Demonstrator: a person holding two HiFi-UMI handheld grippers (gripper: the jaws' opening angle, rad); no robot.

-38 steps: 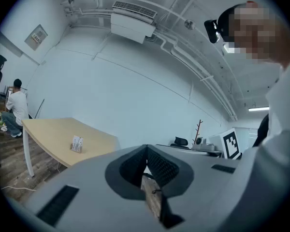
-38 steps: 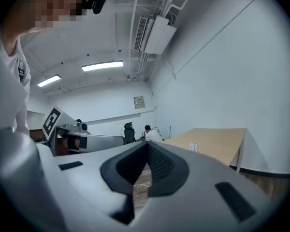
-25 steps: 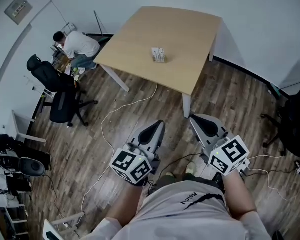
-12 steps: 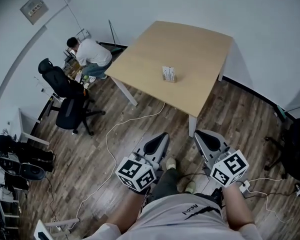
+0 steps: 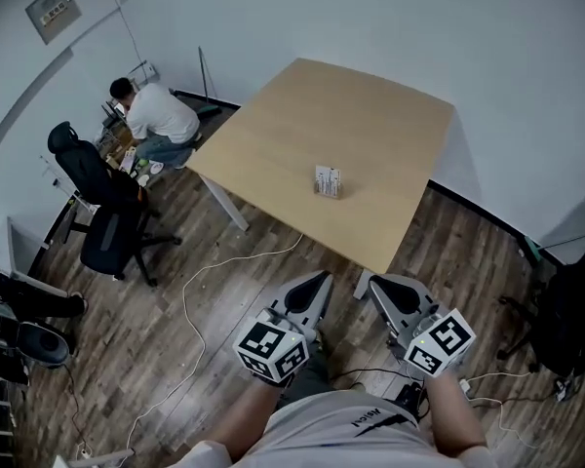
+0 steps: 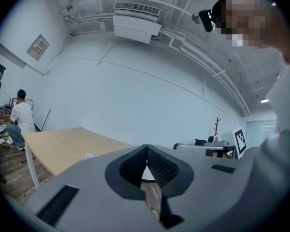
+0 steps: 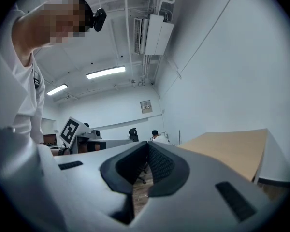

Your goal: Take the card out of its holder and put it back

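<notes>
A small white card holder (image 5: 327, 181) with a card in it stands near the front edge of the light wooden table (image 5: 273, 135). In the left gripper view the card holder (image 6: 90, 155) is a tiny white shape on the table top (image 6: 58, 146). My left gripper (image 5: 319, 280) and right gripper (image 5: 370, 284) hang side by side over the floor, short of the table's near corner. Both are shut with nothing between the jaws. The left gripper's (image 6: 146, 147) jaws meet at the tip, and so do the right gripper's (image 7: 147, 143).
A person (image 5: 156, 115) sits at a desk at the far left beside a black office chair (image 5: 102, 198). White cables (image 5: 200, 281) trail over the wooden floor. Another dark chair (image 5: 565, 310) stands at the right. White walls close in behind the table.
The head view has moved toward the table, so the table and card holder sit nearer and lower in the picture. Both grippers stay shut, held low in front of the person.
</notes>
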